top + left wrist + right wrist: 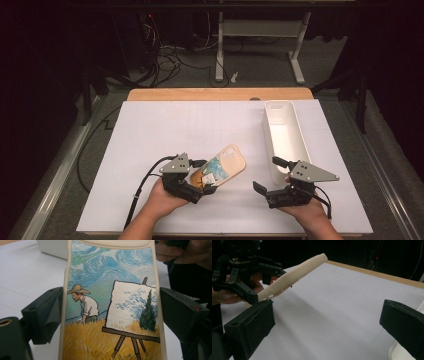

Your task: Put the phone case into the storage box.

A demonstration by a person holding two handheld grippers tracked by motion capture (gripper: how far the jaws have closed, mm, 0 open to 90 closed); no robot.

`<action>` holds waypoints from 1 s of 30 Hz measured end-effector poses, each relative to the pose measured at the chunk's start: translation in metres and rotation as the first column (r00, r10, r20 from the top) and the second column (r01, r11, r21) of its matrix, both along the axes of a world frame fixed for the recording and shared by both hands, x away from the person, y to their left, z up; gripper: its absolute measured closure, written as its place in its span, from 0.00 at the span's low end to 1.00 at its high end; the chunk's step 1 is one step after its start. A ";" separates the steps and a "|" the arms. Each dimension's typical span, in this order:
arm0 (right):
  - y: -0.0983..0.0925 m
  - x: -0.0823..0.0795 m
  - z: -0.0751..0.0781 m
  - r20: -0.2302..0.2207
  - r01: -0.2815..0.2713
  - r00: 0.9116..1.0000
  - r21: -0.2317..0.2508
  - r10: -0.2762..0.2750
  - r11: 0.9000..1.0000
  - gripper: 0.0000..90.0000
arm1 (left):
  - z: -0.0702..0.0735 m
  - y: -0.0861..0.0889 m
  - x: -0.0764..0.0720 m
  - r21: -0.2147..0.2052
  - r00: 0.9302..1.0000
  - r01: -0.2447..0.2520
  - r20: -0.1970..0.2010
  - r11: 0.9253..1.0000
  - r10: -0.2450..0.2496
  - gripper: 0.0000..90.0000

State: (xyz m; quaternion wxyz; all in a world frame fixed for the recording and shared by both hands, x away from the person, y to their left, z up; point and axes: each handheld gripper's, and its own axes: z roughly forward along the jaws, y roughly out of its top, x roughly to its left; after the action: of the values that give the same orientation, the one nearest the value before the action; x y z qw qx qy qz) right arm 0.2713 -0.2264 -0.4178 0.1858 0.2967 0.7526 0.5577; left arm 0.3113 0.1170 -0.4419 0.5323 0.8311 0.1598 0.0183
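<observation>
L gripper (200,184) clamped on phone case (223,167) by its side edges, case lifted off white table (165,135), tilted up, painted side up. R gripper (274,176) jaws spread, empty, just beside white bin (285,131).

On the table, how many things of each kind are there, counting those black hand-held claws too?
Phone case, cream rim with a painted scene, held in the left claw: 1
White tray, long and narrow, at the right of the table: 1
Black claws, left gripper and right gripper: 2
Total: 4
</observation>
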 end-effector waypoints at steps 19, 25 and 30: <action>0.019 -0.007 -0.002 -0.019 -0.219 0.975 0.093 0.221 0.971 0.00 | -0.001 0.003 -0.014 -0.034 0.991 0.130 -0.015 0.991 -0.131 0.13; 0.025 -0.005 -0.003 -0.023 -0.239 0.970 0.105 0.243 0.965 0.00 | -0.002 0.004 -0.012 -0.039 0.990 0.140 -0.017 0.989 -0.140 0.13; 0.030 0.001 0.001 -0.023 -0.263 0.963 0.126 0.268 0.956 0.00 | 0.001 0.011 -0.010 -0.064 0.989 0.144 -0.022 0.987 -0.146 0.13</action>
State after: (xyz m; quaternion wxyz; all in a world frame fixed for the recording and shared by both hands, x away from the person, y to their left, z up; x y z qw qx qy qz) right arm 0.2721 -0.1968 -0.4164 0.0757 0.2147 0.7539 0.6163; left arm 0.3017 0.1283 -0.4408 0.5559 0.8236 0.1065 -0.0364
